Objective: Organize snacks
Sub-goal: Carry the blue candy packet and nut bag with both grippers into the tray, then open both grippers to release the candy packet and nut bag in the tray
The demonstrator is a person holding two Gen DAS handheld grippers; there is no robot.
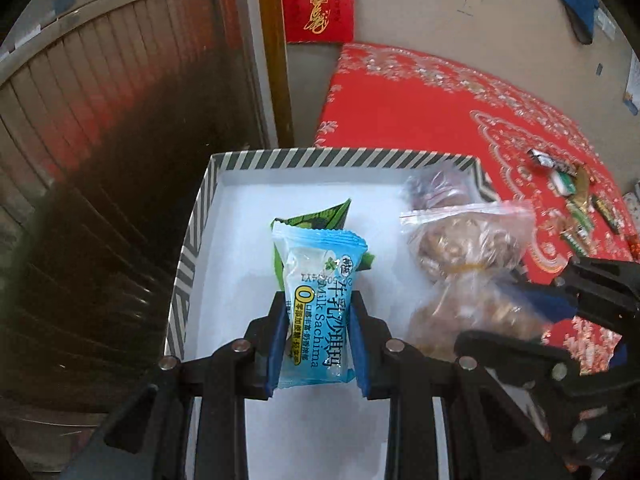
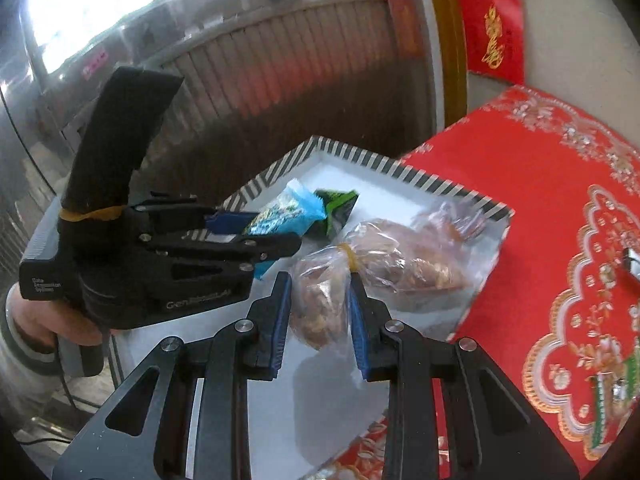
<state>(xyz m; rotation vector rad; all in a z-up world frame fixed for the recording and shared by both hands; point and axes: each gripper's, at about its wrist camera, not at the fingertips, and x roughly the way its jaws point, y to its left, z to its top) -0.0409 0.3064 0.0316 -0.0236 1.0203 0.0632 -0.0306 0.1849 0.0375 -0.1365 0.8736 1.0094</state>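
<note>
The striped box (image 1: 188,248), white inside, sits at the edge of the desk with its red embroidered cloth (image 1: 420,120), and both snacks in hand are hanging over it. It is stiff card with low walls, so anything let go above the floor should stay put.

The largest snack is the clear bag of nuts (image 2: 320,300), cinched near the middle by a yellow rubber band (image 2: 347,257). The right tongs (image 2: 318,320) are clamped on its lower lobe, just under the band. It looks the heavier of the two, lumpy and slack: the far end already droops onto the box floor while the gripped end bulges between the pads. The film is slick and the contents shift, so the waist by the band is the sound place to hold; squeezing hard elsewhere would likely crack the nuts or let the bag slide.

The blue sachima packet (image 1: 316,304) is pinched across its lower half by the left tongs (image 1: 318,344). It seems light and puffy, a soft cake in air-filled wrap, so it wants only a gentle nip on the body or the crimped end seam.

Under it, a green packet (image 1: 320,220) already lies flat in the box, small and limp.

A few little wrapped sweets (image 1: 576,200) wait on the cloth; they are too blurred to judge, though probably hard and slippery.
</note>
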